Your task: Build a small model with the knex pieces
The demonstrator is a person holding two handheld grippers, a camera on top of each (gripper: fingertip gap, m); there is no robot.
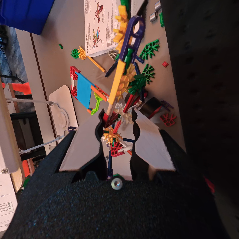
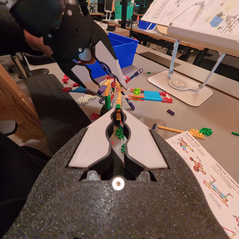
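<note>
A colourful rod-and-connector toy model (image 2: pixel 119 93) stands on the grey table (image 2: pixel 194 116), with blue panels (image 2: pixel 152 96) sticking out to its sides. My right gripper (image 2: pixel 118 110) is shut on a yellow piece (image 2: pixel 118 114) at the model's near end, just under a green rod tip (image 2: pixel 118 106). My left gripper (image 2: pixel 104 88) comes down from above, its jaws apart and straddling the model's top. In the left wrist view my left gripper (image 1: pixel 118 113) is open around the model's core; a red connector (image 1: pixel 109 119) touches one finger. A yellow bar (image 1: pixel 117 80) and a dark blue link (image 1: pixel 133 38) rise beyond.
A blue bin (image 2: pixel 124 51) stands behind the model. A white document stand (image 2: pixel 181 90) is at the right, an instruction leaflet (image 2: pixel 206 168) at the near right. Loose green (image 2: pixel 205 131), white (image 2: pixel 84 99) and red (image 2: pixel 95 115) connectors lie about. A black perforated seat (image 2: pixel 51 103) borders the left. My hands' fingertips stand some 10 cm from each other.
</note>
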